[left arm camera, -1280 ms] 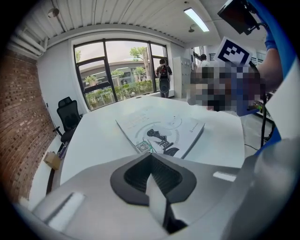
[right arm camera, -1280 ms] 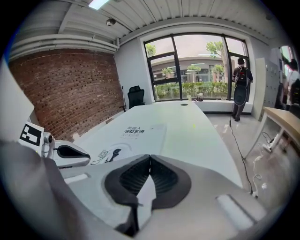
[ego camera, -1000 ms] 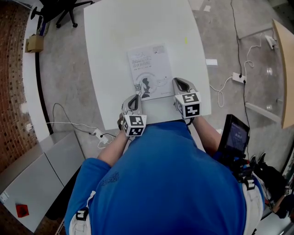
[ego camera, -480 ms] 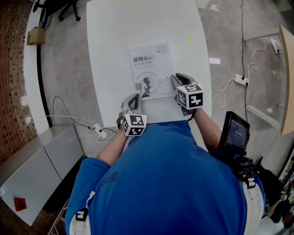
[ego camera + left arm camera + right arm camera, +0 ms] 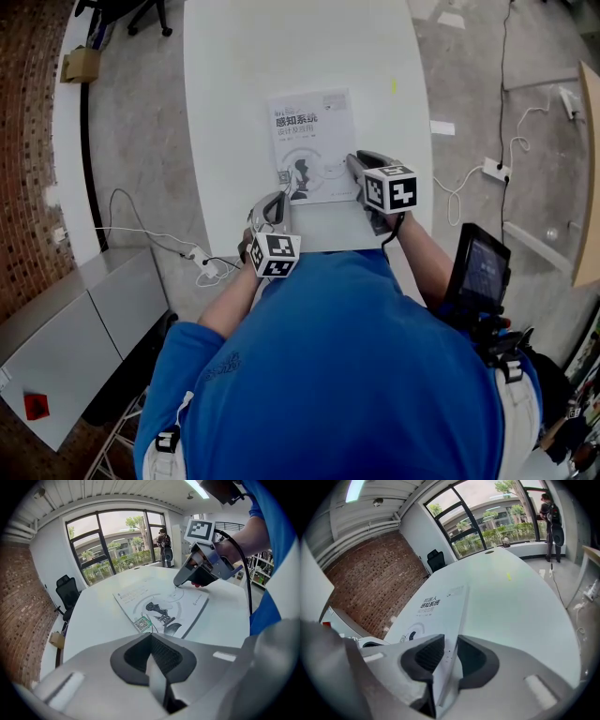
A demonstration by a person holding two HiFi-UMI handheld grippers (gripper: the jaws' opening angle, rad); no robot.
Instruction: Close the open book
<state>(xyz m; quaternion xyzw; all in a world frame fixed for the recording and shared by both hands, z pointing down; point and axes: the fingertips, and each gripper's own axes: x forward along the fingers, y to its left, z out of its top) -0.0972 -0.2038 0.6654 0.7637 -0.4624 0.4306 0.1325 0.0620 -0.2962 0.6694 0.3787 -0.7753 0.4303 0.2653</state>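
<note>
The book (image 5: 314,145) lies closed and flat on the white table (image 5: 281,47), front cover up, near the table's front edge. My right gripper (image 5: 359,165) is at the book's right edge near its near corner. In the right gripper view the book (image 5: 436,604) runs its edge up between the two jaws of that gripper (image 5: 450,641), which stand a little apart and do not pinch it. My left gripper (image 5: 274,204) hovers off the book's near left corner, apart from it. Its jaws (image 5: 151,637) are together with nothing in them. The left gripper view shows the right gripper (image 5: 177,582) tipped down onto the book (image 5: 159,606).
A small yellow mark (image 5: 393,84) sits on the table beyond the book. On the floor are a power strip with cables (image 5: 202,272) at the left, another (image 5: 492,169) at the right, a cardboard box (image 5: 80,64) and an office chair (image 5: 141,9).
My right gripper has rolled and sunk a little along the book's right edge. The left gripper has stayed where it was. The book has not moved.
</note>
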